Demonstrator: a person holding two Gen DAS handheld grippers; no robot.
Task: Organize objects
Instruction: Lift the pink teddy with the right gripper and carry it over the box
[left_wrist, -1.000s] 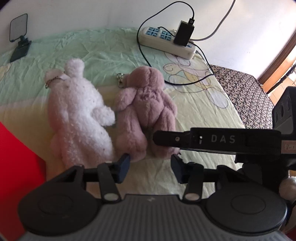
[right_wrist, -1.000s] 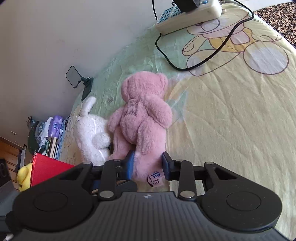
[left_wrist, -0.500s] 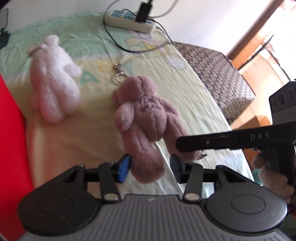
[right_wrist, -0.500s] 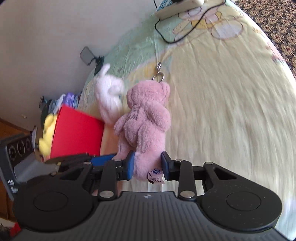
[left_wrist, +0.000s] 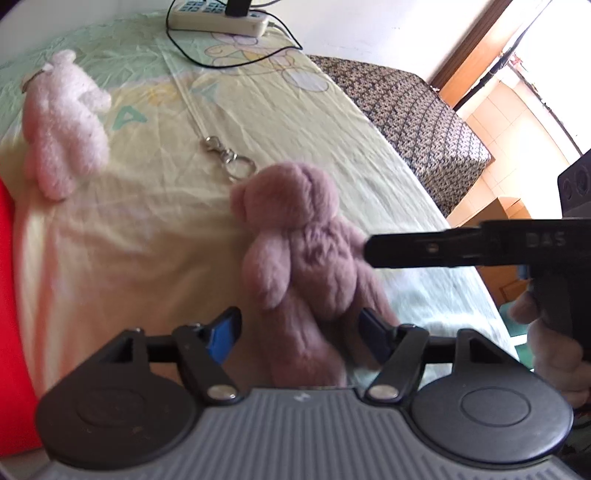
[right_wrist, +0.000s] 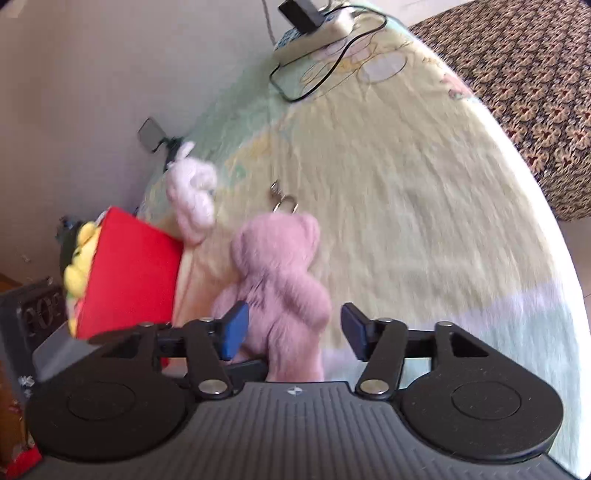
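A home bedroom: a bed (left_wrist: 303, 122) under a cartoon-print sheet, plush toys (left_wrist: 62, 118) lying on it.

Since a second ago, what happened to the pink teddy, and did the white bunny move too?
The right tool pulled the pink teddy away from the white bunny, toward the near edge of the bed, then opened its jaws and let go. The left tool stayed open, and the teddy's leg now sits between its fingers. The bunny, the power strip and the red box stayed put.

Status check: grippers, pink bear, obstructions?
Left gripper open, right gripper open. Pink bear sits between both, unclamped. White bunny, red box off left, not blocking.
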